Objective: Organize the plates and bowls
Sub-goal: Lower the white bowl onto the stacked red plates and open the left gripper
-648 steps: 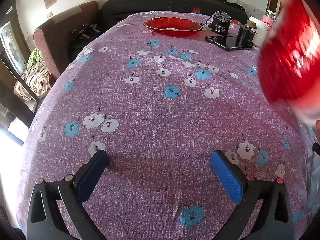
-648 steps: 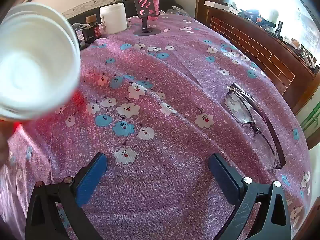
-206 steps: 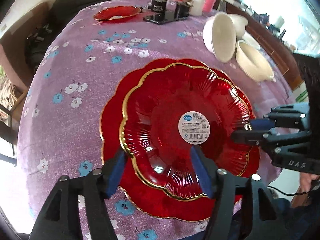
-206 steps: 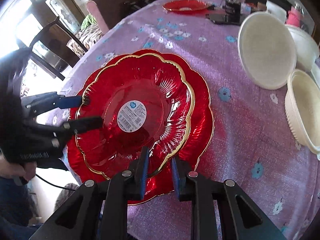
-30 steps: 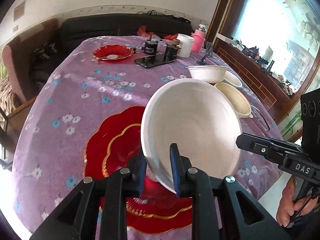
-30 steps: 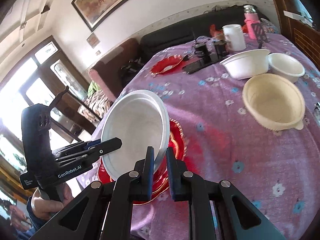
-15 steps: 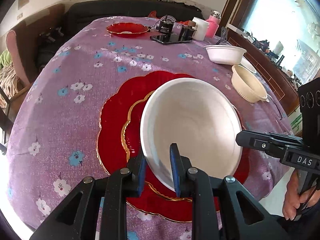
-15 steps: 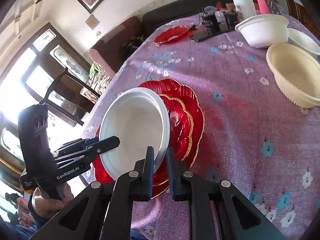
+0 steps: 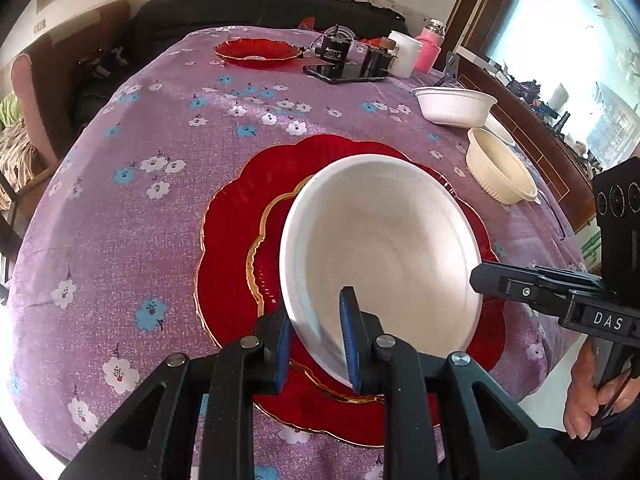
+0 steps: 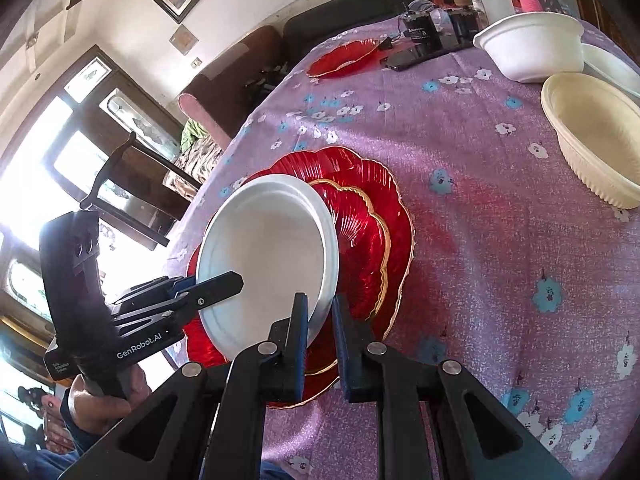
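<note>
We could not see most of the smaller red plate, because the white bowl covered its middle and right side; only a crescent with a gold edge showed. The bowl also hid the centre of the big red plate, so we could not tell whether the bowl's base touched the plates. The left gripper and the right gripper each covered a strip of the bowl's rim. The far white bowl was cut off by the picture's edge in the right wrist view. Labels on the dark gadgets were too small to read.
</note>
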Demonstrator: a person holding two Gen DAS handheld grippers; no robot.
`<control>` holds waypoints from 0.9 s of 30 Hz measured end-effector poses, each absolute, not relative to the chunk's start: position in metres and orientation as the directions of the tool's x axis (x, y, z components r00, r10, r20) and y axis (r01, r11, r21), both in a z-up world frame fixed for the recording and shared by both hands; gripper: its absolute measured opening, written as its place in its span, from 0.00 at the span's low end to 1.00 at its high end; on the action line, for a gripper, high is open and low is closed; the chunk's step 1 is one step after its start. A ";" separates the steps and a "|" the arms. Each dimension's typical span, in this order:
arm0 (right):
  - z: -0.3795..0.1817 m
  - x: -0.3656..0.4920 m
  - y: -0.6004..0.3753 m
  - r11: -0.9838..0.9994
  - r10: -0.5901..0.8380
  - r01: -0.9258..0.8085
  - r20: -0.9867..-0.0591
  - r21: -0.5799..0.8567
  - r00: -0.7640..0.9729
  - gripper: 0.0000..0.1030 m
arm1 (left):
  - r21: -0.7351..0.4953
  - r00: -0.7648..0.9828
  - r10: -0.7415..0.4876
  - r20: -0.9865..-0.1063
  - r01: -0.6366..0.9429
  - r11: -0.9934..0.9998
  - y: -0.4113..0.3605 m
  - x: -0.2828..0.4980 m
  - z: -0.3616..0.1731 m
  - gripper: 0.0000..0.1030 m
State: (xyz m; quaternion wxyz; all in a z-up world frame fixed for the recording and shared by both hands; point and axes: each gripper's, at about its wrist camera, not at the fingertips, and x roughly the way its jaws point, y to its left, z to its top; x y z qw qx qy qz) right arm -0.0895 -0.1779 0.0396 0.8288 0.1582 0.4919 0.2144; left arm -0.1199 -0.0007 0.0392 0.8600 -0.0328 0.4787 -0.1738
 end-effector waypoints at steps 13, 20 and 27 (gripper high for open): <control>0.040 -0.091 -0.183 0.857 0.511 -0.189 -0.741 0.480 0.435 0.14 | -0.232 0.489 -0.331 -0.807 0.253 0.939 0.006 -0.123 0.042 0.22; 0.040 -0.091 -0.184 0.853 0.517 -0.196 -0.737 0.483 0.435 0.24 | -0.236 0.488 -0.334 -0.806 0.252 0.938 0.006 -0.123 0.043 0.25; 0.050 -0.096 -0.194 0.849 0.521 -0.199 -0.714 0.489 0.468 0.36 | -0.236 0.497 -0.335 -0.800 0.252 0.938 0.010 -0.127 0.048 0.27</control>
